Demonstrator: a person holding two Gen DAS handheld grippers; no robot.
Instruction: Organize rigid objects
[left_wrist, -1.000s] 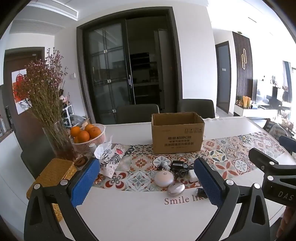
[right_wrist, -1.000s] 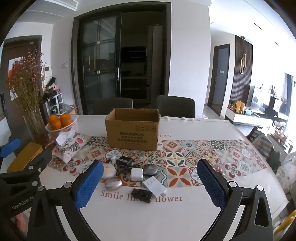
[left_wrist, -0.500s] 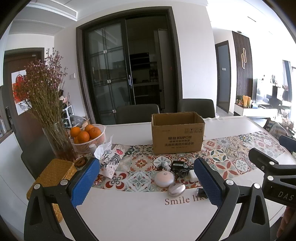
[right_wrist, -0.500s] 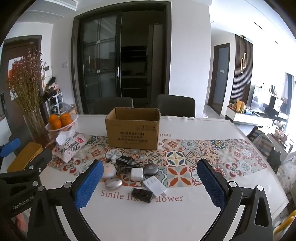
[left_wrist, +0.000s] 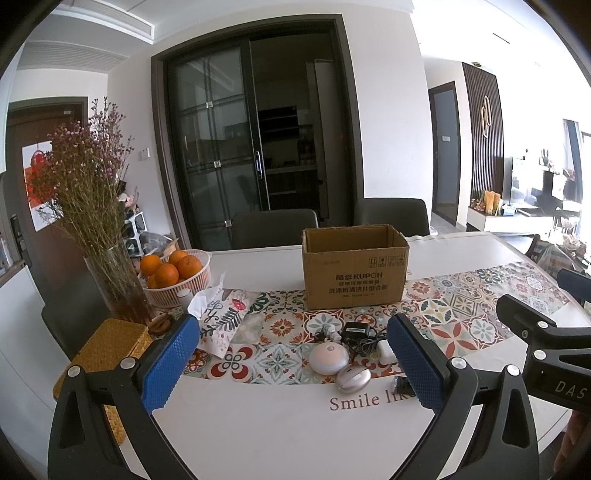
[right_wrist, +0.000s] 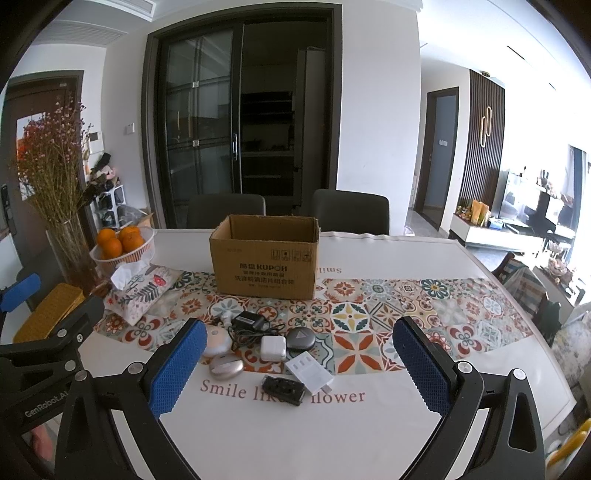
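Above the worktop (right_wrist: 258, 435), both the left gripper (left_wrist: 291, 365) and right gripper (right_wrist: 299, 369) hover spread wide, empty; cardboard box (right_wrist: 264, 258) at 12 o'clock.

surface: white table (right_wrist: 369, 435) | on it: patterned runner (right_wrist: 369, 317), cardboard box (right_wrist: 264, 267), fruit basket (right_wrist: 122, 253), small gadgets

You're in a home dining room — dark chairs (right_wrist: 349, 212) behind the counter (right_wrist: 388, 254), oranges in a basket (left_wrist: 177, 275) at left, a dried-flower vase (left_wrist: 114, 284), a living area (right_wrist: 532, 214) at far right.
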